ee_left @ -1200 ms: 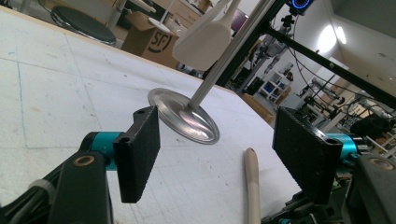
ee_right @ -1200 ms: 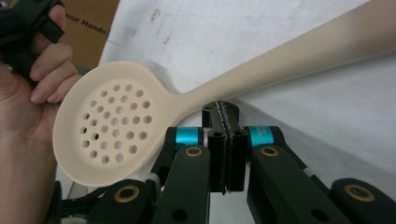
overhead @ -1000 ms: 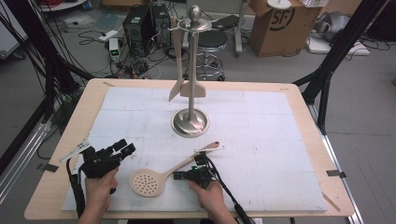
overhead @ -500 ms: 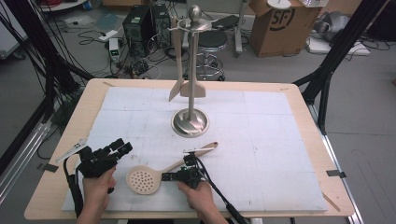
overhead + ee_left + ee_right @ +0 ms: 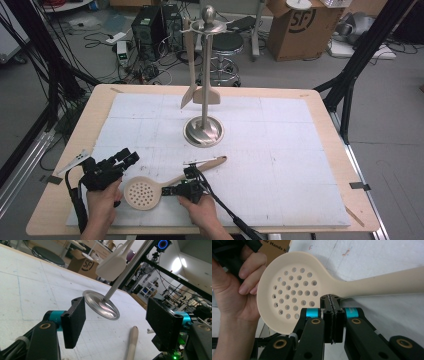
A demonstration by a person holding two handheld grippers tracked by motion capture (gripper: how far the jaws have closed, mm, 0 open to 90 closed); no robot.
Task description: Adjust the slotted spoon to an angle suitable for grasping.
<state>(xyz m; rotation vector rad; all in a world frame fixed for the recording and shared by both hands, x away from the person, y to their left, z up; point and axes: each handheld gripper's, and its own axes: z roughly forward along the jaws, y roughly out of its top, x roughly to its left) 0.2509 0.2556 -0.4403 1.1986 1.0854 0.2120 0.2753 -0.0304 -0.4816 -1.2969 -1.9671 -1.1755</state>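
Plate: slotted spoon and stand on the worktop. I saw a cream plastic skimmer spoon (image 5: 142, 193), round bowl pierced with many small holes, smooth tapering handle, lying flat on the white gridded mat (image 5: 280, 150) near the front edge of the wooden worktop (image 5: 327, 102). My right hand-held gripper (image 5: 172, 190) had its black jaws pressed flat together with nothing between them, tips just beside the spoon's neck; whether they touched it I could not tell. My left hand-held gripper (image 5: 131, 157) stood with jaws apart and empty, just left of the bowl. Behind stood a polished metal stand (image 5: 204, 131) with a disc base, with pale utensils (image 5: 206, 95) hanging. Compared with a second earlier, the spoon and right hand-held gripper had shifted leftward, toward the left one. Open mat lay to the right and behind; the front edge was close.
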